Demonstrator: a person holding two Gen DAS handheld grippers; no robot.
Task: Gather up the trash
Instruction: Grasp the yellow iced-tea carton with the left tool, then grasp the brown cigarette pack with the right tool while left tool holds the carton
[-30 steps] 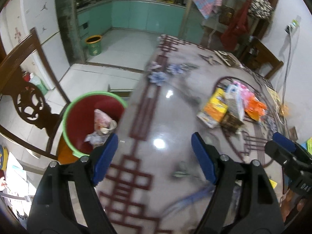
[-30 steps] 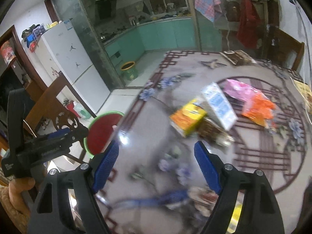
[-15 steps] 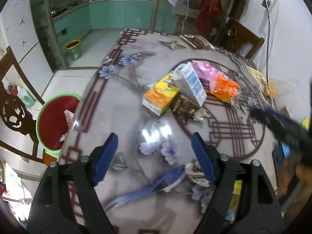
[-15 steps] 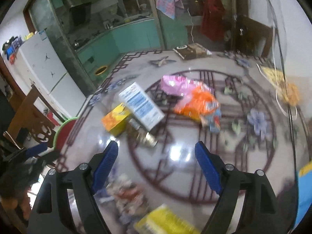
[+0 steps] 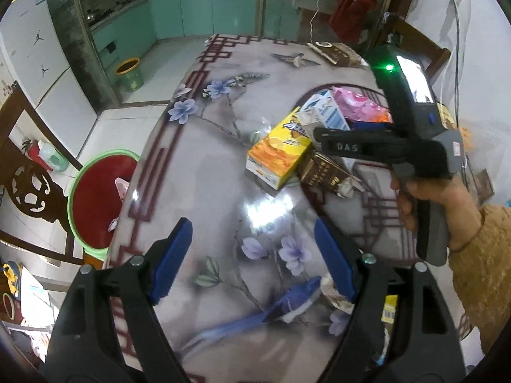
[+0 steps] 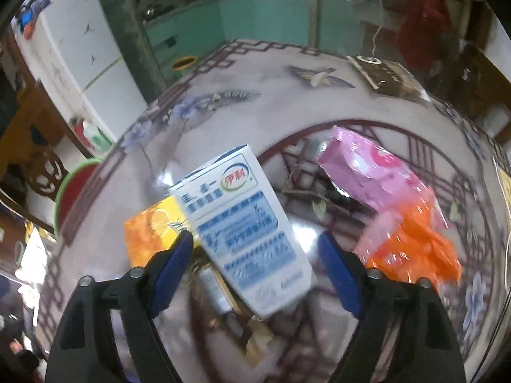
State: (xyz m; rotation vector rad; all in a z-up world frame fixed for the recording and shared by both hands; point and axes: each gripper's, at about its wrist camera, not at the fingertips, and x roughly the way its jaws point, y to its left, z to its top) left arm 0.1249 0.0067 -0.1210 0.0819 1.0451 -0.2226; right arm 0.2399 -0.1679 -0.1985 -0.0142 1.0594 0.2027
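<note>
Right gripper point(image 6: 255, 249): jaws closing, blue pads not yet seen to press on anything. Between them a white-and-blue milk carton point(image 6: 242, 217) is seen, tilted, its lower end nearest the jaws; contact with the left pad cannot be told for blur.

Orange-and-yellow drink box point(image 6: 153, 226): lying just outside the left jaw, partly behind the carton.

Pink wrapper point(image 6: 367, 172) and orange wrapper point(image 6: 415, 245): found beyond and outside the right jaw, touching one another.

Brown crumpled packet point(image 6: 220, 290): partly hidden under the carton, close below the jaws.

Left gripper point(image 5: 252, 258): jaws held wide, nothing between them but the patterned table point(image 5: 223, 166).

Red bin with green rim point(image 5: 95, 198): on the floor, outside the left jaw, some trash already inside.

Right hand point(image 5: 437, 201): seen past the right jaw, gripping the other tool's handle.
</note>
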